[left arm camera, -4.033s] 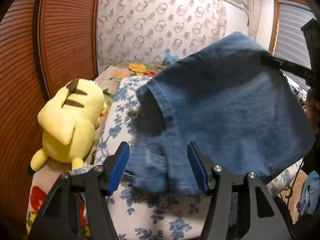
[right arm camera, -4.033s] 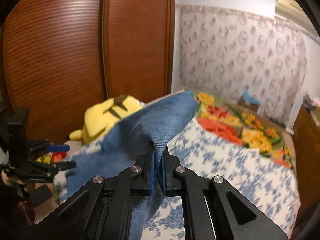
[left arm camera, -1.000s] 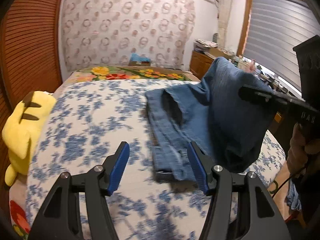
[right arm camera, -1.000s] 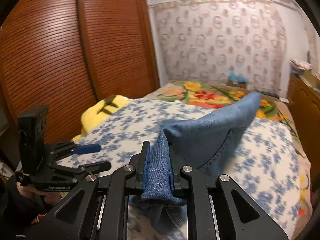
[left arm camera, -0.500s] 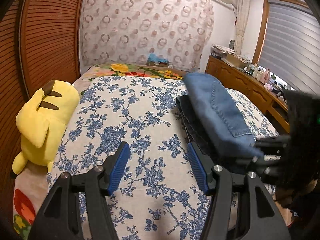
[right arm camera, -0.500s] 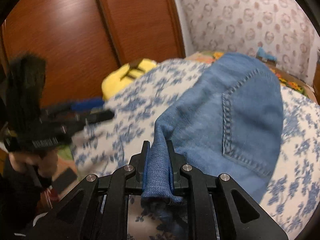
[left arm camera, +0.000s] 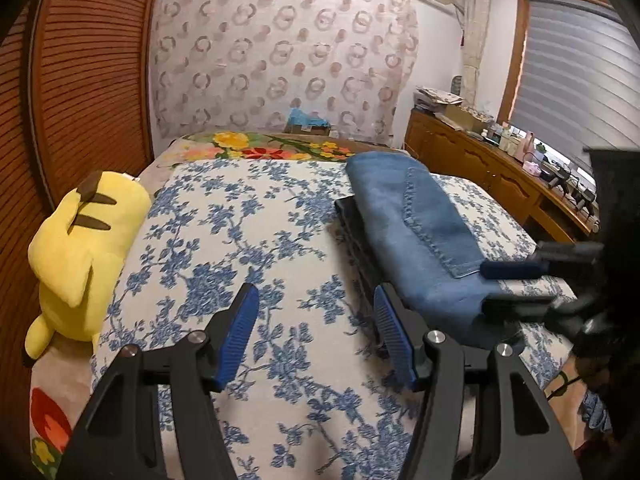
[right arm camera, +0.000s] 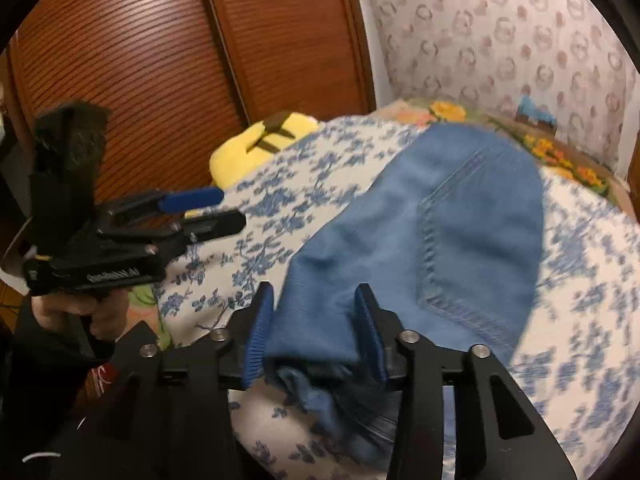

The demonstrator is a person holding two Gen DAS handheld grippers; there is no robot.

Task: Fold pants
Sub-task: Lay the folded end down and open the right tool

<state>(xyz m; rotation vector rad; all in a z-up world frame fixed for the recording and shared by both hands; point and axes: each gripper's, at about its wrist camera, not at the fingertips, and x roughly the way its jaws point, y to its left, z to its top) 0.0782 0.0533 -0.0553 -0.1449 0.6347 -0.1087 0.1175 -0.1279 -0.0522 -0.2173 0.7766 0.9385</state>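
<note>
Folded blue pants (right arm camera: 448,240) lie on the bed (left arm camera: 248,240), back pocket up. Right tool (right arm camera: 316,328) opening, denim apparently loose between its pads. Left tool (left arm camera: 316,336) released, empty.

The left wrist view looks from the near end of the blue-flowered white bedspread (left arm camera: 224,240) along it, tilted down, toward the far ring-patterned curtain (left arm camera: 280,60). The right wrist view sits close over the folded blue denim pants (right arm camera: 460,232), facing down and leftward toward the brown slatted wardrobe doors (right arm camera: 160,60). Both share the bedspread, the pants, the yellow plush toy (left arm camera: 84,248) at the left and each other's black gripper.
</note>
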